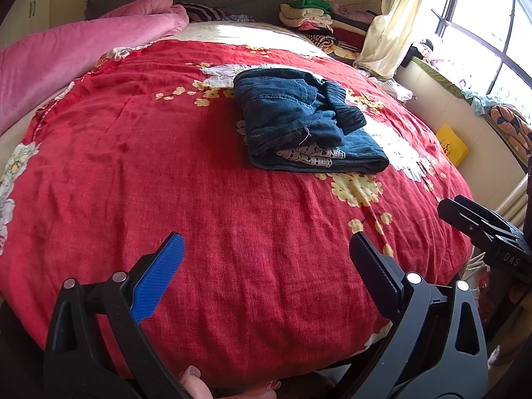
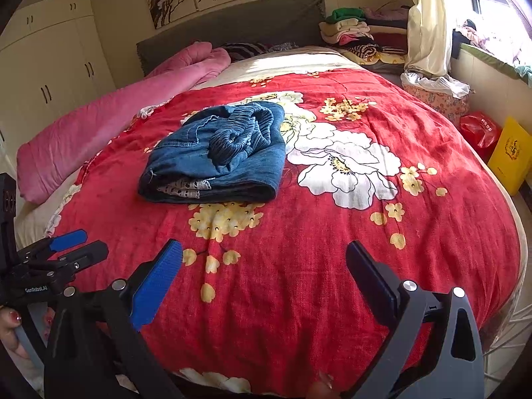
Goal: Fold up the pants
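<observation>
Pants (image 2: pixel 216 156) on bedspread (image 2: pixel 299 266), blanket (image 2: pixel 99 123) left, clothes pile (image 2: pixel 359 36) behind.

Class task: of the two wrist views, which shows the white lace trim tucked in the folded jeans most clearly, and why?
The left wrist view: the lace trim runs as a long band along the near edge of the folded jeans. In the right wrist view only a shorter strip of it peeks out at the fold's left end.
</observation>
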